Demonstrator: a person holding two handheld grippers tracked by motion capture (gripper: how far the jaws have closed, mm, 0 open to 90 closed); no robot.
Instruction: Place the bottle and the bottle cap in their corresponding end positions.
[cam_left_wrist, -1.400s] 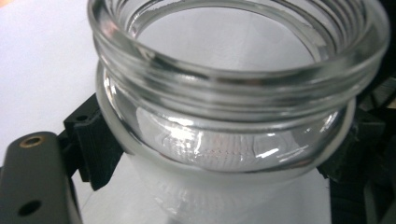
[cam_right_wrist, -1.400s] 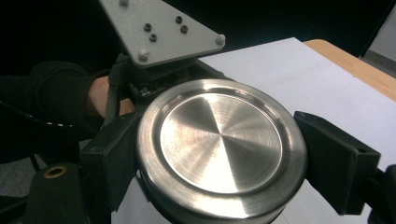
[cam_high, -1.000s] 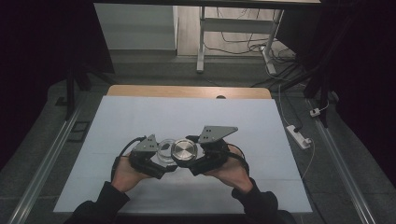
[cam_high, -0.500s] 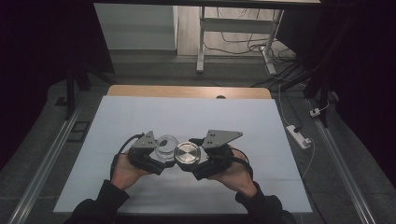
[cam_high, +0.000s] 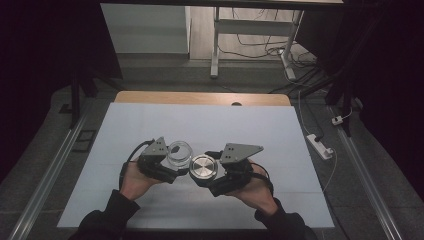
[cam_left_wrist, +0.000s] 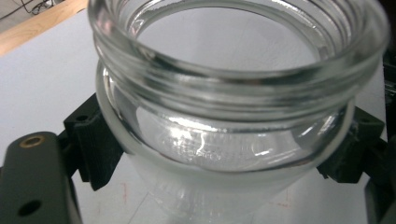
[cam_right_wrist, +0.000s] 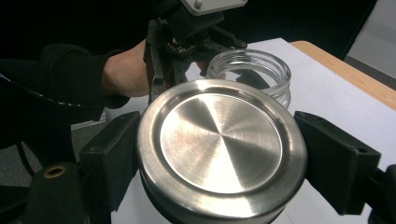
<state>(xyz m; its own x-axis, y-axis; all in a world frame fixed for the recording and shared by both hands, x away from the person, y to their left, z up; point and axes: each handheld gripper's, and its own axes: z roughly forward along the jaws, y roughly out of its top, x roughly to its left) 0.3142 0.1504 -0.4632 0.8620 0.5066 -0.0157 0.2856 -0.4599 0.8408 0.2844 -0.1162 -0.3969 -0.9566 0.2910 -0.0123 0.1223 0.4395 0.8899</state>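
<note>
A clear glass jar (cam_high: 179, 151) with a threaded open mouth is clamped between the jaws of my left gripper (cam_high: 176, 161), held just above the white table. In the left gripper view the jar (cam_left_wrist: 233, 93) sits close up, black pads (cam_left_wrist: 95, 149) pressing its sides. My right gripper (cam_high: 205, 172) is shut on a round brushed-steel lid (cam_high: 203, 166), right beside the jar and apart from it. In the right gripper view the lid (cam_right_wrist: 219, 140) lies flat-face up between the pads (cam_right_wrist: 109, 154), with the jar (cam_right_wrist: 252, 65) and the left hand's gripper (cam_right_wrist: 187, 37) behind it.
The white tabletop (cam_high: 210, 125) spreads wide around both hands, with a wooden strip (cam_high: 200, 97) along its far edge. A white power strip (cam_high: 320, 145) lies on the floor to the right. Desk legs and cables (cam_high: 250, 45) stand beyond the table.
The lid overlapped the jar's mouth a second ago; it has since drawn off to the right and slightly nearer, leaving the jar open. The jar has barely shifted.
</note>
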